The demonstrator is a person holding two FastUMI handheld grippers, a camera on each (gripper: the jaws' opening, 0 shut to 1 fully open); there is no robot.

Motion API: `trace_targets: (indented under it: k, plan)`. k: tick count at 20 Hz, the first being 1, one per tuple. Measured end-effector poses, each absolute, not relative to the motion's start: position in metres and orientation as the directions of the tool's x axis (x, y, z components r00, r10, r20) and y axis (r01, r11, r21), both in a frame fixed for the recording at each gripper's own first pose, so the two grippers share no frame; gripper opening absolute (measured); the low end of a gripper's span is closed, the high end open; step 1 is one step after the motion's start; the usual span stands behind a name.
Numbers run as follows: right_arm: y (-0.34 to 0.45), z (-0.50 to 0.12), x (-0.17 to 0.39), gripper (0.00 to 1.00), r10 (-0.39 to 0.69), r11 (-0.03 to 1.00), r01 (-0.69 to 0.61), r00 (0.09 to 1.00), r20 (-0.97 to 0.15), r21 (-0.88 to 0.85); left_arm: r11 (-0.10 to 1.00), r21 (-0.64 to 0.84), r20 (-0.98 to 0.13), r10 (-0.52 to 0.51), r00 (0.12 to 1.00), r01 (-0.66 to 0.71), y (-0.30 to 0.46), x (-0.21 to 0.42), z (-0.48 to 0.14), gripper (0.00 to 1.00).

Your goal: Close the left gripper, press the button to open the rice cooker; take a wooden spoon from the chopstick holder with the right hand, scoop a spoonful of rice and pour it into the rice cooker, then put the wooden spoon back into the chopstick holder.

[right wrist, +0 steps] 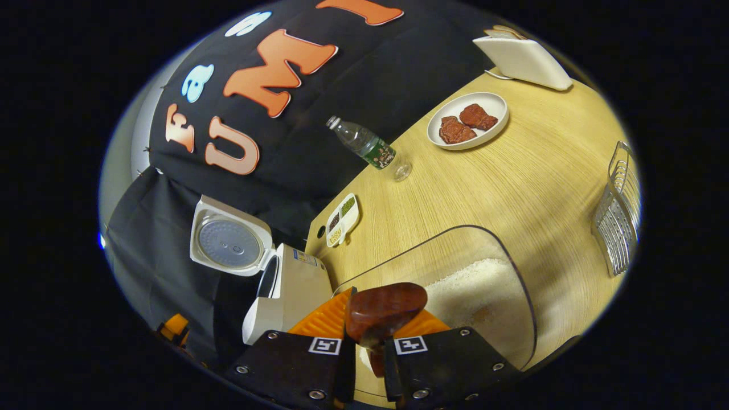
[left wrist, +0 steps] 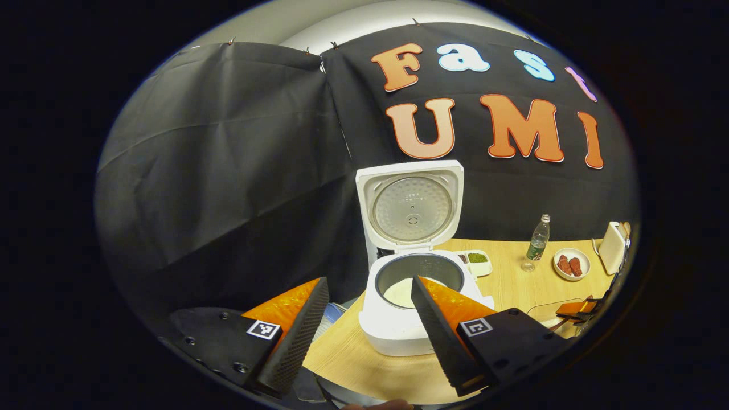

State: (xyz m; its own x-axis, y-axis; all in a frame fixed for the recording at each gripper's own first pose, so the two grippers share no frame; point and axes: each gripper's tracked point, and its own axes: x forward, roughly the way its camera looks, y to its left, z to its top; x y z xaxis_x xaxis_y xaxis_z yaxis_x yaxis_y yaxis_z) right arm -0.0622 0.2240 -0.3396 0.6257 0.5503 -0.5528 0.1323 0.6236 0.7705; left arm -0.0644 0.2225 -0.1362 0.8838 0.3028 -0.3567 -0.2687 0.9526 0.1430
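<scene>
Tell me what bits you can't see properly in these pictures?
- Right gripper view: the wooden spoon has its handle hidden between the right gripper fingers; whether its bowl holds rice can't be told.
- Right gripper view: the wire rack is cut off by the edge.
- Left gripper view: the small dish's contents are too small to identify.

We note a pale wooden table (right wrist: 512,188) with fine matt grain. The white plastic rice cooker (left wrist: 398,324) looks smooth and faintly glossy; its raised lid (left wrist: 410,205) has a dull, dimpled metal inner plate. The dark reddish wooden spoon (right wrist: 386,310) shows a polished sheen. The clear plastic rice container (right wrist: 512,273) is glossy; its white rice (right wrist: 478,285) looks granular and matt. The silver wire rack (right wrist: 618,222) gleams metallic. The clear plastic bottle (right wrist: 367,149) shines.
</scene>
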Motion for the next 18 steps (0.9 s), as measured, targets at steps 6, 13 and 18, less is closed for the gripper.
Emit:
trace_targets:
  k: [6, 13, 18]
  plan:
    - [0.192, -0.324, -0.046, 0.2, 0.529, 0.534, 0.214, 0.67, -0.521, 0.818, 0.951, 0.152, -0.354, 0.308, 0.883, -0.271, 0.213, -0.065, -0.14, 0.99]
    - [0.17, -0.292, -0.025, 0.24, 0.545, 0.36, 0.304, 0.699, -0.464, 0.882, 0.944, 0.129, -0.361, 0.331, 0.872, -0.305, 0.214, -0.072, -0.144, 0.99]
    - [0.185, -0.259, -0.007, 0.19, 0.582, 0.222, 0.338, 0.706, -0.402, 0.915, 0.935, 0.116, -0.349, 0.354, 0.868, -0.334, 0.226, -0.073, -0.142, 0.99]
